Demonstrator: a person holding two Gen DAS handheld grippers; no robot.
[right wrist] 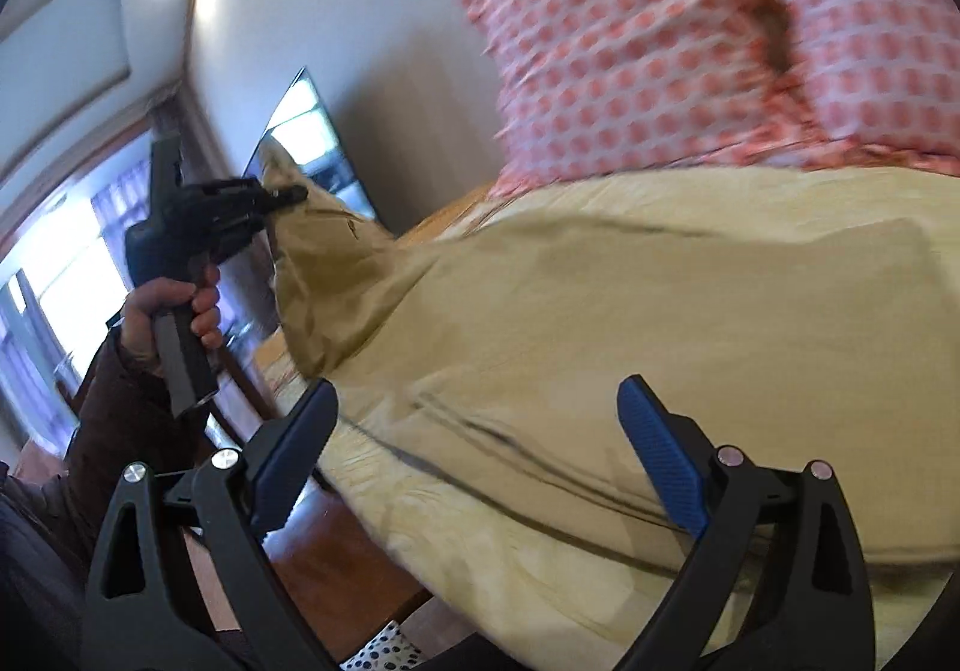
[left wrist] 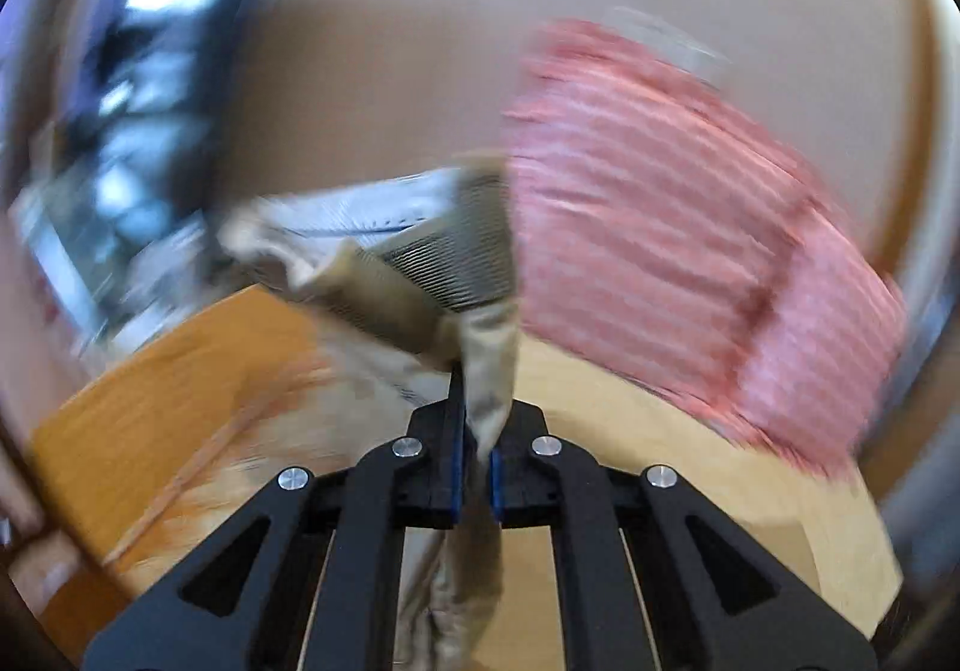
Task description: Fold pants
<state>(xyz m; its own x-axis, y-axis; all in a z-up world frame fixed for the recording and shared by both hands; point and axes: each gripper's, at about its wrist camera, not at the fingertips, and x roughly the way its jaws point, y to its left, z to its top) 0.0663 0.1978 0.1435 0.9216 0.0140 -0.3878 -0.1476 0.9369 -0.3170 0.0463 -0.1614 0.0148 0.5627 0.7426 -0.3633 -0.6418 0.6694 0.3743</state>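
The khaki pants (right wrist: 600, 323) lie spread over the wooden table (right wrist: 336, 563). One corner is lifted up at the left. My left gripper (left wrist: 477, 431) is shut on a fold of the pants (left wrist: 486, 371), which hangs between its blue pads. The same gripper shows in the right wrist view (right wrist: 288, 194), held high at the left and pinching the pants' corner. My right gripper (right wrist: 474, 455) is open, its fingers apart just above the near part of the pants. It holds nothing.
A pink and white patterned cloth (right wrist: 690, 41) lies at the far side of the table, also in the left wrist view (left wrist: 672, 227). A dark screen (right wrist: 312, 143) hangs on the wall behind. The table's bare wood (left wrist: 180, 383) shows at the left.
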